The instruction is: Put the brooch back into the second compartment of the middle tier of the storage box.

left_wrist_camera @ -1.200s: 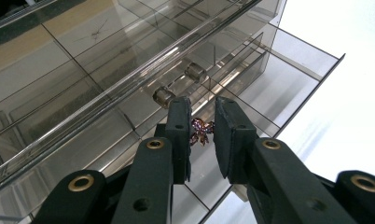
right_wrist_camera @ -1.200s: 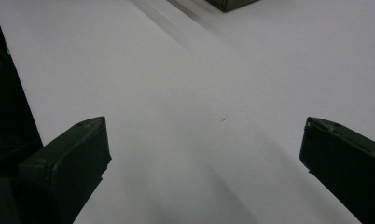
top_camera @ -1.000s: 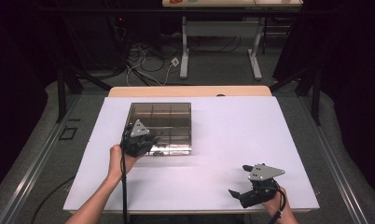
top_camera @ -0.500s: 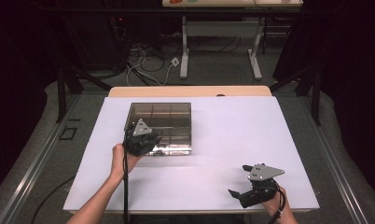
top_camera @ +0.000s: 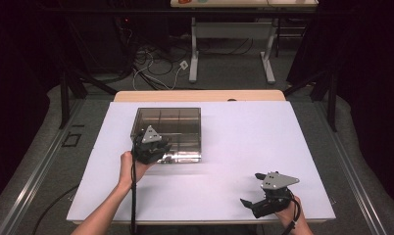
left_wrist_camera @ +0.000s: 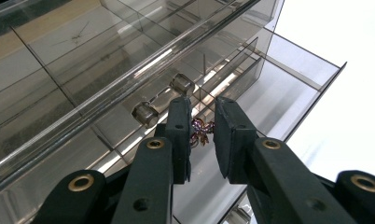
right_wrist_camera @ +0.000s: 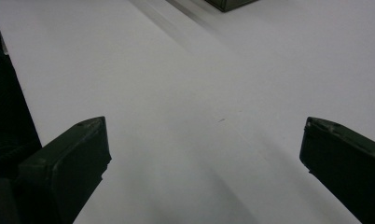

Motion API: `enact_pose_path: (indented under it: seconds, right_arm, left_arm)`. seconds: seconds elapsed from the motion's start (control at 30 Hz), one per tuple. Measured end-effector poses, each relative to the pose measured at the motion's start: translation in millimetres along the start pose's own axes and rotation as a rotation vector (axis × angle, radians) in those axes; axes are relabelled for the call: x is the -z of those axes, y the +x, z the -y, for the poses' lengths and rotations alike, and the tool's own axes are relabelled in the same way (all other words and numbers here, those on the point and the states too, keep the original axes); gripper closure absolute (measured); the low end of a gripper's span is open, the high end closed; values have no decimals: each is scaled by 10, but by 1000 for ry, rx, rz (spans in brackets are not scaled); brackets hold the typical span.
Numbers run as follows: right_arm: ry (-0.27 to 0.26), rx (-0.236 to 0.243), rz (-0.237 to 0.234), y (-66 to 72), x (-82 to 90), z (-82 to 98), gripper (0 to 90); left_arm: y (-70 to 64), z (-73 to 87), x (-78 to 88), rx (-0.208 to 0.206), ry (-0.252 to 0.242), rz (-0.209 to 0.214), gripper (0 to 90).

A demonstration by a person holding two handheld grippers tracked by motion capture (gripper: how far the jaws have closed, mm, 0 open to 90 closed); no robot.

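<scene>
While the left gripper (left_wrist_camera: 202,135) pinches a small purple flower-shaped trinket (left_wrist_camera: 199,132) over the clear plastic drawer organiser (top_camera: 183,128) | right gripper (top_camera: 258,202) released | risk: slack grip drops trinket into wrong compartment.

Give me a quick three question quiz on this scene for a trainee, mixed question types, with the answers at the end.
1. True or false: the left gripper holds a small purple trinket between its jaws.
2. Multiple choice: the right gripper is A) shut on a drawer knob, B) open above the bare white table, C) inside the box.
3. Fill in: the left gripper works at the pulled-out ______ of the clear plastic organizer box.

Key
1. True; it sits pinched between the jaws, over the open drawer.
2. B; its jaws stand wide apart with nothing between them.
3. drawer
</scene>
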State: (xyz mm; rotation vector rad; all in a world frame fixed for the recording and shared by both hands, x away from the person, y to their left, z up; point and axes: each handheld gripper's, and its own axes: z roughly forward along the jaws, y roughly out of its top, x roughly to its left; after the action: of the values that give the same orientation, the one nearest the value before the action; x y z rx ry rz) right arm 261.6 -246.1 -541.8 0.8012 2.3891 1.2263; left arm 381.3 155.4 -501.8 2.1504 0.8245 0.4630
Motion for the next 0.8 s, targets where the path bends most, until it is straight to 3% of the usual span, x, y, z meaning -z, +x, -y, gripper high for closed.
enact_pose_path:
  seconds: [0.8]
  right_arm:
    - [0,0,-9,6,-5,0,10]
  left_arm:
    - [-19,45,-43,-10,0,8,763]
